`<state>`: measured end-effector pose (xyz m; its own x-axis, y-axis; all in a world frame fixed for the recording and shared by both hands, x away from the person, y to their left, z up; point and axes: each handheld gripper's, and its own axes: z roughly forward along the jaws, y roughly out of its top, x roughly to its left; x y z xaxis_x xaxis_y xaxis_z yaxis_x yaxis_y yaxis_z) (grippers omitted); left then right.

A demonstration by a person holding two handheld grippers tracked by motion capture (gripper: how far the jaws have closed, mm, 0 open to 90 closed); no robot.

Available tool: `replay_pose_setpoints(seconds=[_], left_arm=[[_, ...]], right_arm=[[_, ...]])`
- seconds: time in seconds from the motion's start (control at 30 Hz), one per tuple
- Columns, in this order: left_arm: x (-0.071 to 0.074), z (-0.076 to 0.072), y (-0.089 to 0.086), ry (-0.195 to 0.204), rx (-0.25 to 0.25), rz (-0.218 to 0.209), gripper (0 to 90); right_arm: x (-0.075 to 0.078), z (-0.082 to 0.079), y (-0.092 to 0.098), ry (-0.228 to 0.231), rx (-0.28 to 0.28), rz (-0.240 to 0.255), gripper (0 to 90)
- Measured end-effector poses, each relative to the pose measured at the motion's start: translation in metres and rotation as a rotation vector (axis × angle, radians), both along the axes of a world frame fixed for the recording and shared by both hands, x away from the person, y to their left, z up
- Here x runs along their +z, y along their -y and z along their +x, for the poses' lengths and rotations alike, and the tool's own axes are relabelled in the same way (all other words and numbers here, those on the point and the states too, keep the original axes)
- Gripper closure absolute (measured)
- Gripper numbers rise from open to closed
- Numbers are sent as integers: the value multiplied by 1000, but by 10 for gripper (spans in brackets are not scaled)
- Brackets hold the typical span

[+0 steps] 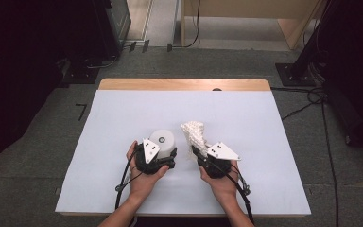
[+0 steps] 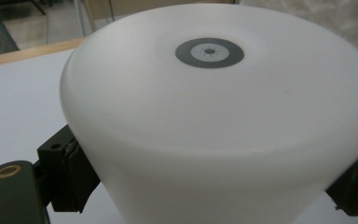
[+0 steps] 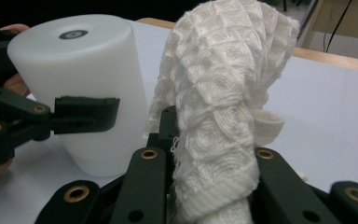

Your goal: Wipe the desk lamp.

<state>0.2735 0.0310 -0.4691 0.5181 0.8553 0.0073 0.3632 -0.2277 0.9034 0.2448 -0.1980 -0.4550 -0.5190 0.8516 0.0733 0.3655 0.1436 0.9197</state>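
White cylinder [image 1: 162,142], smooth, with a grey ring on its top, stands upright on the white table cover [image 1: 123,113], toward the near middle. The left gripper [image 1: 166,157] is clamped on its sides, one black pad [image 3: 86,113] pressed flat against the wall. Just beside it, the right gripper [image 1: 196,150] is closed tight on a bunched white knitted cloth [image 1: 194,132], which rises from between the jaws and tilts toward the cylinder. Cloth and cylinder look close together; contact cannot be confirmed.
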Motion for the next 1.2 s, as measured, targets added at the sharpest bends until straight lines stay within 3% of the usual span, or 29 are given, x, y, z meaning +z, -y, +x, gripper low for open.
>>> replay_pose_setpoints(seconds=[0.07, 0.13, 0.33, 0.43, 0.53, 0.7, 0.83, 1.0, 1.2], left_arm=[[2, 5, -7, -26, -53, -53, 89], [4, 10, -17, -62, -134, -160, 89], [13, 15, -30, -94, -307, -307, 90], [14, 15, -31, -102, -320, -319, 90], [12, 18, -31, -140, -343, -345, 91], [7, 15, -19, -174, -393, -277, 91], [4, 15, -12, -200, -403, -232, 91], [8, 16, -15, -179, -398, -234, 90], [18, 18, -31, -137, -358, -295, 91]], right_arm=[[-2, 0, -2, -8, 7, -2, 758], [-3, -1, -5, -11, 14, -4, 758], [-8, -4, -18, -22, 67, -9, 758], [-10, -6, -22, -17, 73, -15, 759], [-8, -7, -22, -15, 72, 1, 760], [1, -10, -18, 24, 66, 14, 762], [9, -13, -15, 50, 58, 9, 761], [14, -15, -18, 80, 60, -25, 760], [3, -14, -27, 39, 77, -46, 759]])
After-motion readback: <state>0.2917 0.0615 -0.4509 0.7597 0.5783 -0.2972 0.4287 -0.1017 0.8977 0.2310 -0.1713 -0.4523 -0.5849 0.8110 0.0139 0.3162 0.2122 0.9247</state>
